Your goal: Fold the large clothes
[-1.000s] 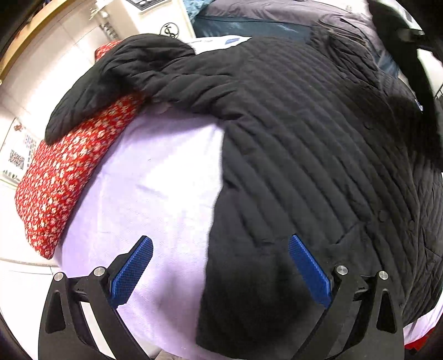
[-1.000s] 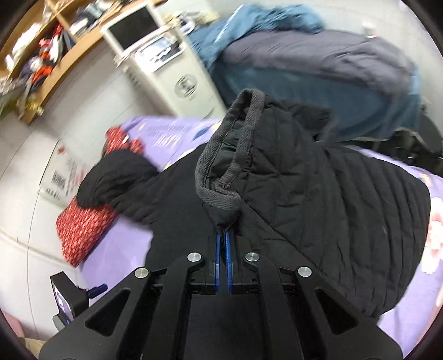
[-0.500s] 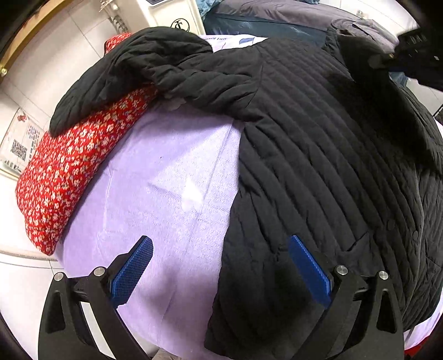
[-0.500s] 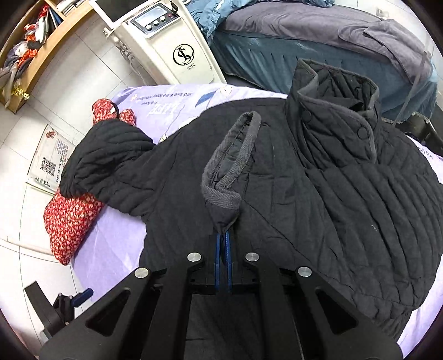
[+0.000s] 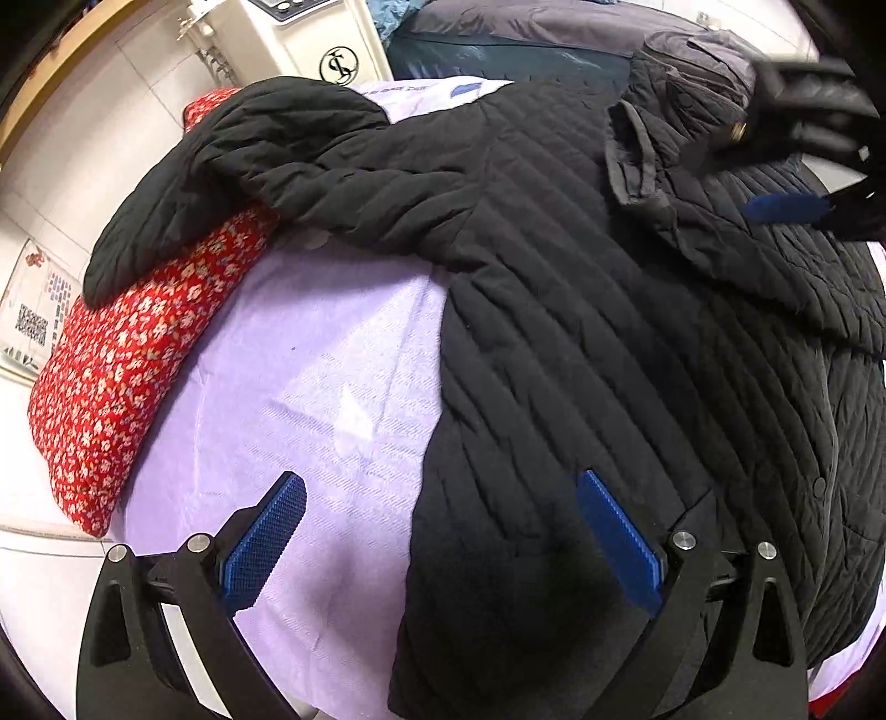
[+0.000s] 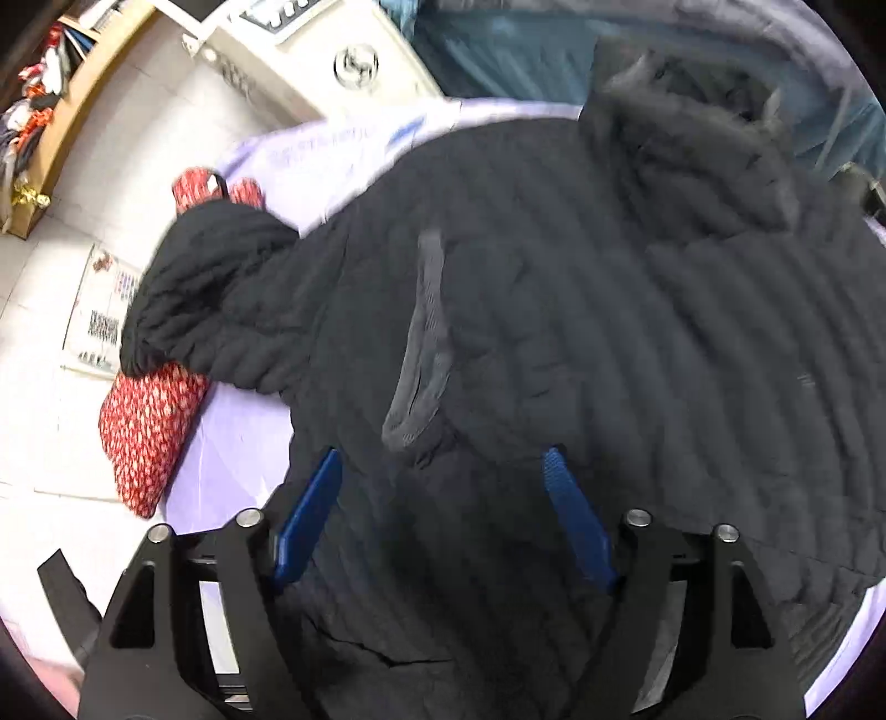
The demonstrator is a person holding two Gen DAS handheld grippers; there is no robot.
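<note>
A black quilted jacket [image 5: 581, 310] lies spread on a lilac-covered bed [image 5: 310, 387]. Its left sleeve [image 5: 232, 183] drapes over a red floral pillow [image 5: 127, 354]. The right sleeve lies folded across the body, its grey cuff [image 6: 421, 343] flat on the chest; the cuff also shows in the left wrist view [image 5: 637, 160]. My left gripper [image 5: 437, 531] is open and empty over the jacket's lower left edge. My right gripper [image 6: 443, 509] is open and empty just above the jacket, below the cuff, and it shows blurred in the left wrist view [image 5: 786, 205].
A white machine [image 6: 310, 55] stands beyond the bed's head. A dark blue bed with grey covers [image 5: 526, 33] lies behind. A poster [image 6: 105, 315] lies on the tiled floor left of the pillow. A wooden shelf [image 6: 44, 99] is at far left.
My right gripper has opened and let go of the sleeve cuff, which now lies flat on the jacket's chest. The left gripper has stayed open and shifted little.
</note>
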